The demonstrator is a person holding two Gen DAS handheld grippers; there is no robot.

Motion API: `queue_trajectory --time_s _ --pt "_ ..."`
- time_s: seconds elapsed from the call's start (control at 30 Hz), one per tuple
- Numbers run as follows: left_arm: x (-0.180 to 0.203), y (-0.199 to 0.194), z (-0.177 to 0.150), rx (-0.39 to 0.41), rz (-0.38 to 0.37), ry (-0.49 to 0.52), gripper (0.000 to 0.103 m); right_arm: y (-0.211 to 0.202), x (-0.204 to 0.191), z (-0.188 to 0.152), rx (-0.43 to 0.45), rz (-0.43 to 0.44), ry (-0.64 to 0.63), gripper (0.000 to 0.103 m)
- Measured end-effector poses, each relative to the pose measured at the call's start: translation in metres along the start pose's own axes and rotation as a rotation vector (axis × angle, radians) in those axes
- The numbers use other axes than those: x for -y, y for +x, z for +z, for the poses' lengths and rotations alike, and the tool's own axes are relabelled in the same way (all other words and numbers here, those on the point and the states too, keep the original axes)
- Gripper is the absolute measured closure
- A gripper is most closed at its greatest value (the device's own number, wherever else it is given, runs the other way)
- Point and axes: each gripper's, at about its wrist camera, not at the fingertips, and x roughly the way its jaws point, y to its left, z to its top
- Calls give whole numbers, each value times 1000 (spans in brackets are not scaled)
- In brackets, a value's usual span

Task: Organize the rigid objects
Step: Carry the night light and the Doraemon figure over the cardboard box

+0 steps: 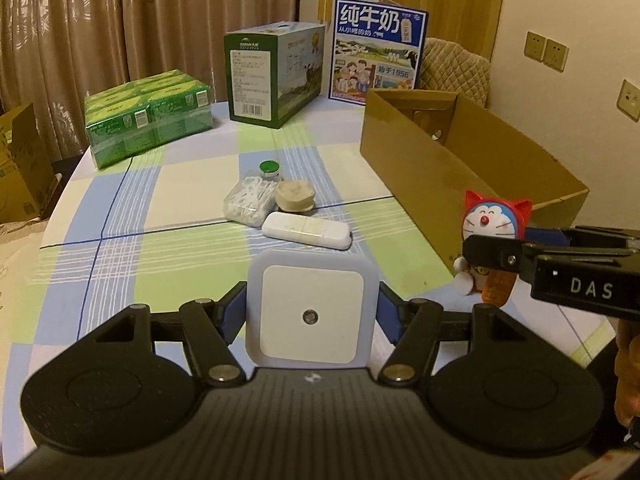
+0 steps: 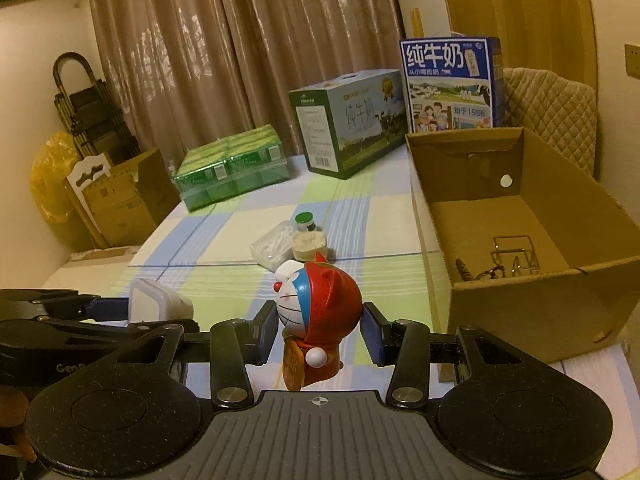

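Note:
My left gripper (image 1: 312, 314) is shut on a white square night light (image 1: 308, 280), held upright above the checked tablecloth. My right gripper (image 2: 320, 334) is shut on a cat figurine in a red hood (image 2: 320, 300), its blue pads against the head's sides. In the left wrist view the figurine (image 1: 494, 220) and right gripper (image 1: 492, 258) hang at the right, beside the open cardboard box (image 1: 400, 140). Seen from the right wrist, the night light (image 2: 156, 300) and the left gripper (image 2: 100, 308) sit low on the left. The box (image 2: 540, 312) holds wire pieces (image 2: 516, 256).
Mid-table lie a clear box of cotton swabs (image 1: 248, 200), a green-capped bottle (image 1: 269, 169), a beige roll (image 1: 294, 196) and a white stick (image 1: 308, 232). Green packs (image 1: 148, 120), a green carton (image 1: 272, 76) and a blue milk carton (image 1: 376, 52) stand at the back.

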Motion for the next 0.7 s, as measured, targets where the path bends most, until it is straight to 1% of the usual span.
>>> queue_trajectory --time_s 0.27,0.37,0.57,0.7 --pt "21 -11 10 31 -36 21 42 -27 4 6 31 0 -2 62" --pt "30 -13 18 44 -54 26 42 -40 11 15 53 -9 -11 62" --pt "59 -11 41 69 -94 66 42 -61 39 40 87 -68 -16 62" --pt "82 -6 54 80 -129 98 42 -70 58 50 92 -111 -34 62"
